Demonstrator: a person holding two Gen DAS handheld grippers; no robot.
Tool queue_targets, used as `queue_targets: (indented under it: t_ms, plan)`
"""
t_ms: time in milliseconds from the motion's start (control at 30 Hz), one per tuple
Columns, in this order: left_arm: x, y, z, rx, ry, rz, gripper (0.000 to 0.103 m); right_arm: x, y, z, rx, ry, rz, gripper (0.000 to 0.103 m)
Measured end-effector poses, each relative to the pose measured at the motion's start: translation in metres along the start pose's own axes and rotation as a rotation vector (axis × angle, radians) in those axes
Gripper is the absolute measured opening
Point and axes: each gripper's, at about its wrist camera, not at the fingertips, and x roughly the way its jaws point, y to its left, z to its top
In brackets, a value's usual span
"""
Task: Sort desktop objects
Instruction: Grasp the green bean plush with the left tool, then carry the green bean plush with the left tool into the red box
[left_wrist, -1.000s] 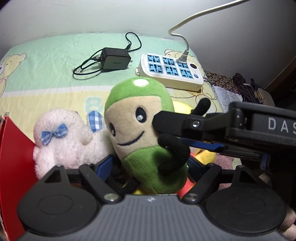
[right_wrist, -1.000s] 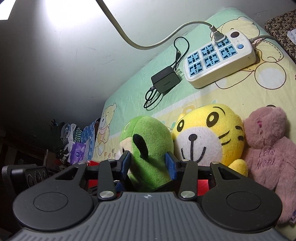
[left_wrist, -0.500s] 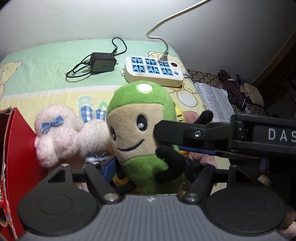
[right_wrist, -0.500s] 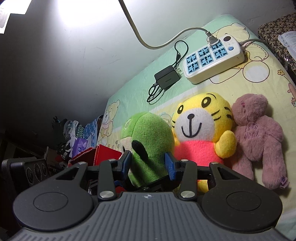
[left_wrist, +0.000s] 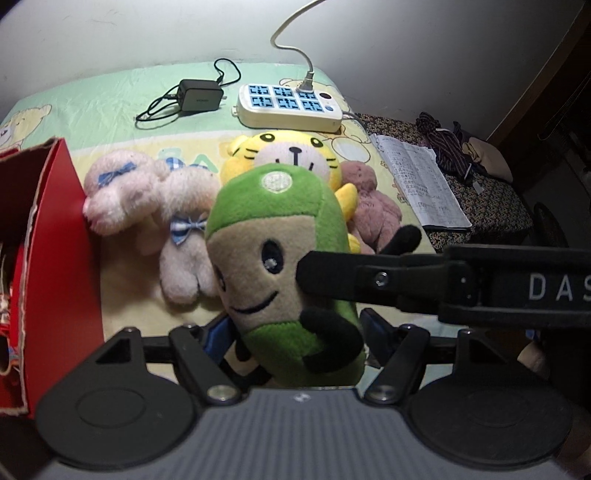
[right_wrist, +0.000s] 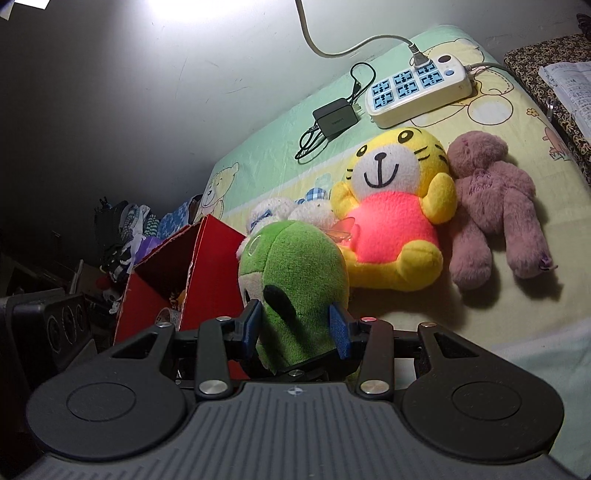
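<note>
1. The green plush (left_wrist: 280, 266) is held above the sheet (left_wrist: 110, 96), upright, face toward the left wrist camera.
2. The left gripper (left_wrist: 291, 334) is closed on the plush's lower body; its blue pads press both flanks.
3. The right gripper (right_wrist: 297, 328) is also closed on the plush, with blue pads on either side of the body. Its arm crosses the left view from the right.
4. The red box (right_wrist: 210, 273) stands open-topped just left of the plush.
5. On the sheet behind the plush lie a white bear (left_wrist: 147, 199), a yellow tiger (right_wrist: 395, 206) and a mauve bear (right_wrist: 491, 206), side by side and touching.
6. A power strip (right_wrist: 417, 90) and a black charger (right_wrist: 334, 116) lie near the wall.
</note>
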Motion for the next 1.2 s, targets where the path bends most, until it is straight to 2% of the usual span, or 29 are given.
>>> queue_targets:
  t_ms: [300, 567, 767, 933, 1033, 1200]
  plan:
    - [-0.017, 0.002, -0.042, 0.053, 0.038, -0.016, 0.073, -0.004, 0.016, -0.040, 0.027, 0.033, -0.024, 0.043]
    - [-0.051, 0.023, -0.054, 0.118, 0.023, -0.090, 0.072, -0.012, 0.054, -0.064, 0.043, -0.042, -0.037, 0.043]
    - [-0.093, 0.050, -0.055, 0.167, -0.061, -0.143, 0.072, -0.014, 0.097, -0.072, 0.004, -0.126, -0.016, 0.043]
    - [-0.125, 0.084, -0.047, 0.143, -0.125, -0.183, 0.072, -0.005, 0.134, -0.073, -0.057, -0.194, 0.012, 0.043]
    - [-0.142, 0.105, -0.041, 0.146, -0.171, -0.169, 0.072, 0.007, 0.157, -0.070, -0.105, -0.225, 0.036, 0.042]
    - [-0.167, 0.145, -0.031, 0.143, -0.245, -0.096, 0.072, 0.040, 0.191, -0.060, -0.156, -0.237, 0.111, 0.042]
